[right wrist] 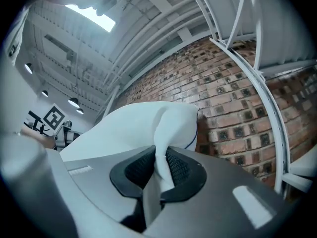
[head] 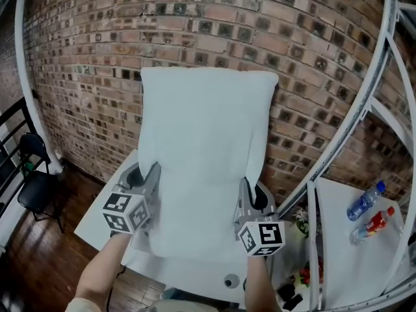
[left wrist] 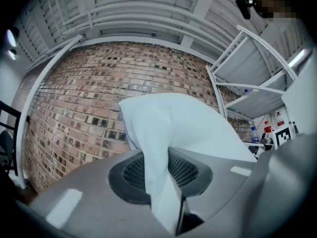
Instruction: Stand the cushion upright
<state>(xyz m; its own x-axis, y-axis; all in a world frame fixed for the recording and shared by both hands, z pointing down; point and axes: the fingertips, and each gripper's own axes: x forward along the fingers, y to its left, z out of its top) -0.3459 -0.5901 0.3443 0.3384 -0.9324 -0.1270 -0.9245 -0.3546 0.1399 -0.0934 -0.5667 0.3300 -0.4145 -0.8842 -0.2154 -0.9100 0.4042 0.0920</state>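
One white cushion [head: 205, 155], left gripper [head: 153, 174] and right gripper [head: 244, 190] each clamped on its fabric, two bottles [head: 366, 201] [head: 373, 224] nearby

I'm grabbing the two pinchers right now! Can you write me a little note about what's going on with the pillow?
Left gripper: shut on the cushion's left edge.
Right gripper: shut on its right edge.
Cushion: raised tall over the white table, in front of the brick wall.
Done: it is tipped up.
To do: set it standing, then let go.
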